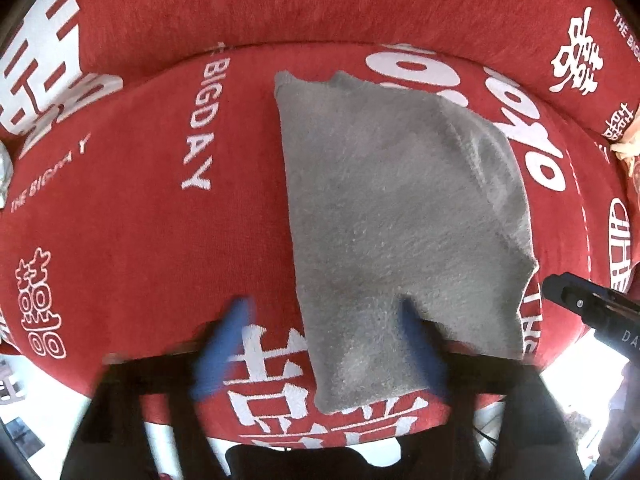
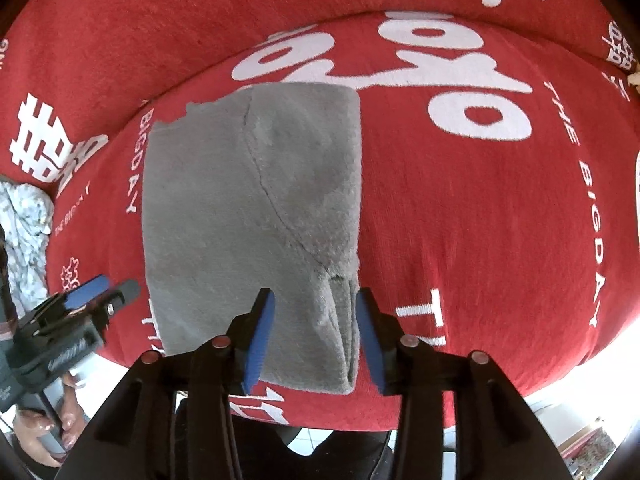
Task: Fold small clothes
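Observation:
A grey fleece garment (image 1: 400, 216) lies folded on a red cushion (image 1: 140, 200) with white print. In the left wrist view my left gripper (image 1: 320, 344) is open, blurred, with its blue fingers either side of the garment's near left corner. In the right wrist view the garment (image 2: 248, 216) shows a curved seam and my right gripper (image 2: 316, 340) is open, its blue pads straddling the garment's near right corner. The left gripper also shows in the right wrist view (image 2: 92, 292), left of the garment. The right gripper's tip shows in the left wrist view (image 1: 576, 304).
The red cushion's (image 2: 480, 220) back rises behind the garment. A pale patterned cloth (image 2: 24, 232) lies at the far left. The cushion's front edge drops off to a white floor (image 2: 580, 412) below. A person's hand (image 2: 44, 432) holds the left gripper.

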{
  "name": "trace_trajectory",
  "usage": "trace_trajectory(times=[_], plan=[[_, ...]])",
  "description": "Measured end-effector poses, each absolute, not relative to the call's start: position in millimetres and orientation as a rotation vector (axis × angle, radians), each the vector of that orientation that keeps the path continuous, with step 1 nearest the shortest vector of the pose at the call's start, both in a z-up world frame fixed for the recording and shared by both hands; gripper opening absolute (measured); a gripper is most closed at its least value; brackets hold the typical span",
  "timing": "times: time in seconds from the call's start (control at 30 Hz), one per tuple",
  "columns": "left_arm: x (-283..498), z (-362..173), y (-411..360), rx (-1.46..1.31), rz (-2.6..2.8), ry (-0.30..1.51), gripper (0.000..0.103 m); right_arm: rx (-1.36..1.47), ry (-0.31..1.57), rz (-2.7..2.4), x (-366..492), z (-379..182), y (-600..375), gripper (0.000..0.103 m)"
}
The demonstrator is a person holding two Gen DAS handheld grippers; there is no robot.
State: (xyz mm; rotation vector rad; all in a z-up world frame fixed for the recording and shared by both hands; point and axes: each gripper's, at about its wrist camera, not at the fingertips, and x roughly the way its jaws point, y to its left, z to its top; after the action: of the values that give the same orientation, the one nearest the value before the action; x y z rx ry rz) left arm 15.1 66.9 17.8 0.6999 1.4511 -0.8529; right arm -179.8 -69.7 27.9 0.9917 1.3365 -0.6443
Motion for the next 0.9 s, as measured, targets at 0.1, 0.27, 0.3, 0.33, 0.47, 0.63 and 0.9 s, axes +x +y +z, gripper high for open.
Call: trace_trajectory(times=[0.1, 0.27, 0.3, 0.33, 0.47, 0.63, 0.9], plan=[[14, 24, 63, 0.719, -0.869, 1.422, 0.087, 0.988, 1.336, -0.645, -175, 30, -72, 0.052], [15, 28, 60, 0.732, -0.833, 1.423, 0.087, 0.918, 1.368, -0.694, -164, 37, -72, 0.071], [16, 28, 60, 0.73, -0.82, 1.426, 0.087, 0.903, 1.371, -0.702, -161, 38, -72, 0.08], [17, 28, 60, 0.722, -0.812, 1.431, 0.087, 0.885, 1.372, -0.71, -159, 40, -72, 0.082], [16, 27, 60, 0.715, -0.791, 1.432, 0.087, 0.828, 1.387, -0.73, -151, 44, -71, 0.093], [16, 26, 59, 0.737, -0.778, 1.42, 0.099, 0.798, 1.392, -0.75, -147, 45, -70, 0.098], [18, 26, 59, 0.739, -0.758, 1.416, 0.103, 0.792, 1.385, -0.755, -144, 44, -68, 0.103]])
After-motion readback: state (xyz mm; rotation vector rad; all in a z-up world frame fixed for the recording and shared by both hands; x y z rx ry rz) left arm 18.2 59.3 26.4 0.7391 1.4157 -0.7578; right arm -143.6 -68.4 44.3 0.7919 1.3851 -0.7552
